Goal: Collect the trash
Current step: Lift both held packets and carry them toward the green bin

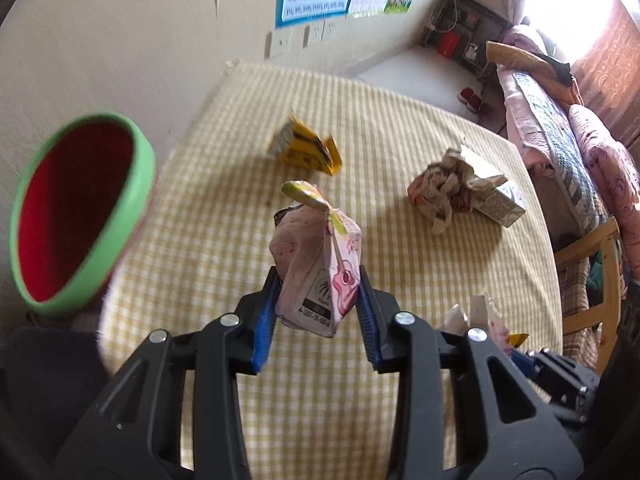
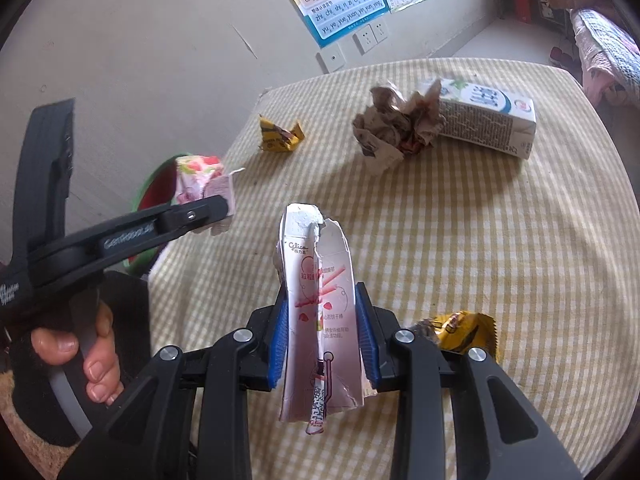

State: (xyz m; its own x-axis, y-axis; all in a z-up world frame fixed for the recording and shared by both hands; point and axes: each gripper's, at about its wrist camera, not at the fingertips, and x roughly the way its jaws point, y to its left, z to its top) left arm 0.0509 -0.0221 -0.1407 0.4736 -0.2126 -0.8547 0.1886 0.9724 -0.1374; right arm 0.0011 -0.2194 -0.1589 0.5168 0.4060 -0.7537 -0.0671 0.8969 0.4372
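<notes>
Left gripper clamps pink carton, right gripper clamps torn box, bin blurred.

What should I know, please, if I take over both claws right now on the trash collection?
Left claw: shut on a crumpled pink guitar-print carton, held near the green-rimmed red bin.
Right claw: shut on a torn pink Glico biscuit box, above the table.
Not yet binned: both held items.
Left on the yellow checked tablecloth: small yellow wrapper, crumpled paper ball, white milk carton, yellow snack wrapper.
</notes>
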